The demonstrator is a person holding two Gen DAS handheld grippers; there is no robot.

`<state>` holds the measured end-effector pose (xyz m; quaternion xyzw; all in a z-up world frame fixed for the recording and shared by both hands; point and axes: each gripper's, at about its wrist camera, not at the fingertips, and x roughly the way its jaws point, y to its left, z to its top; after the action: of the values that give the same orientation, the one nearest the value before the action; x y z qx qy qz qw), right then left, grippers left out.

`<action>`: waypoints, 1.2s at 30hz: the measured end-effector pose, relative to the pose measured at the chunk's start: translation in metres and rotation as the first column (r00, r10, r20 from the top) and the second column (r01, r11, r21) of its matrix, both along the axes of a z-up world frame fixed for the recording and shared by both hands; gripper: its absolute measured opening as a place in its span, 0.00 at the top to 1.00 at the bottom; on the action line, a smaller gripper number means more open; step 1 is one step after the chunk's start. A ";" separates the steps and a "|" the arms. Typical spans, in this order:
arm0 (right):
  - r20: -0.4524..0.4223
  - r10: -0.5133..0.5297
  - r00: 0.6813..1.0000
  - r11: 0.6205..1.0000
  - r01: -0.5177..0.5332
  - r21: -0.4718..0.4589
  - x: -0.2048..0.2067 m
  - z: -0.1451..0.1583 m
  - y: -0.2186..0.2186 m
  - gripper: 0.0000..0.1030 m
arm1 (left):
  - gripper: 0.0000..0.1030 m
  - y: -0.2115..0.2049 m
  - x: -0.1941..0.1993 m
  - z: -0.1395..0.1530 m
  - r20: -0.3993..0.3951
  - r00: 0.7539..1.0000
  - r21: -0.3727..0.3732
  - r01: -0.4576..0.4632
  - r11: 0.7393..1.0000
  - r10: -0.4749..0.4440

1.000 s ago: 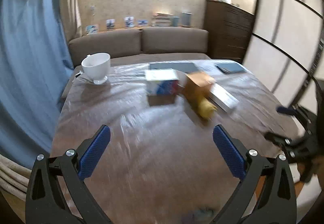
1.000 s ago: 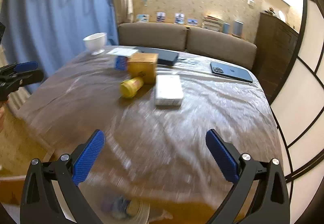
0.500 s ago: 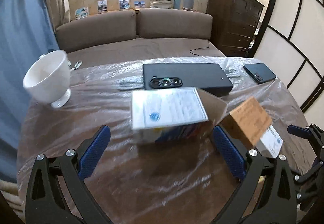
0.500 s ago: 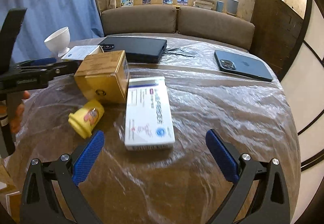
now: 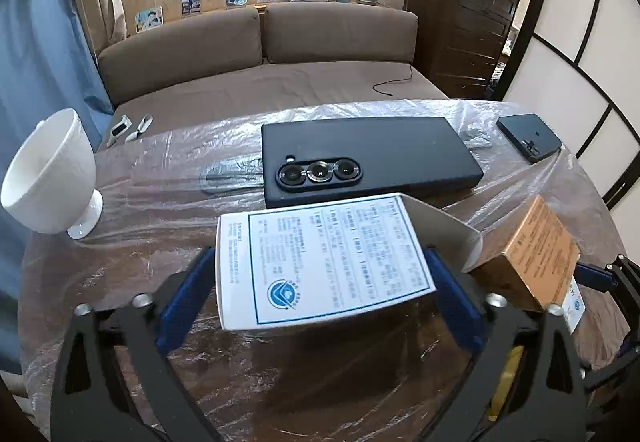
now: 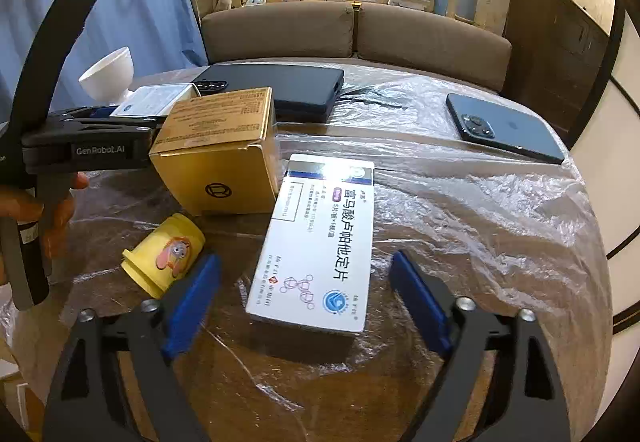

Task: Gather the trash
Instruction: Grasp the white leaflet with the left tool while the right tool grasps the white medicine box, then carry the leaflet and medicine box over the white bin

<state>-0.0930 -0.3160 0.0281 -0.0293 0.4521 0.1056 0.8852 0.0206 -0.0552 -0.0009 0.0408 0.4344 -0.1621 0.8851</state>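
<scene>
An open white carton with a printed label (image 5: 324, 262) lies between the blue pads of my left gripper (image 5: 320, 300), whose jaws stand wide on either side of it. A brown cardboard box (image 5: 532, 254) sits to its right and also shows in the right wrist view (image 6: 218, 150). My right gripper (image 6: 306, 302) is open around the near end of a flat white medicine box (image 6: 320, 242). A small yellow cup (image 6: 164, 256) lies on its side left of it. The left gripper (image 6: 92, 146) shows there too, reaching in from the left.
The round table (image 6: 480, 242) is covered in crinkled clear plastic. A black phone box (image 5: 368, 158), a dark phone (image 6: 504, 128) and a white footed cup (image 5: 52, 178) stand on it. A brown sofa (image 5: 260, 42) lies behind, a blue curtain (image 5: 36, 54) at left.
Both grippers have moved forward over the table. The left now straddles the white carton and the right straddles the medicine box. Both stay open.
</scene>
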 end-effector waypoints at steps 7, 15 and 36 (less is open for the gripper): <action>0.021 -0.015 1.000 0.999 0.014 0.031 -0.004 0.005 -0.007 0.48 | 0.18 0.002 -0.005 -0.001 0.004 1.000 -0.010 0.002 1.000 -0.002; 0.042 -0.054 0.998 0.997 0.051 0.060 -0.015 0.014 -0.022 0.49 | 0.18 0.013 -0.016 0.005 0.011 0.999 -0.029 -0.033 0.999 0.033; 0.051 -0.030 0.998 0.990 0.022 0.142 -0.054 0.034 -0.026 0.49 | 0.18 0.037 -0.063 0.023 0.034 0.995 -0.058 -0.088 0.994 0.090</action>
<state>-0.1470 -0.3424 0.0620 0.0367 0.4203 0.1249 0.8980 -0.0425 -0.0177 0.0217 -0.0003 0.4147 -0.1339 0.9000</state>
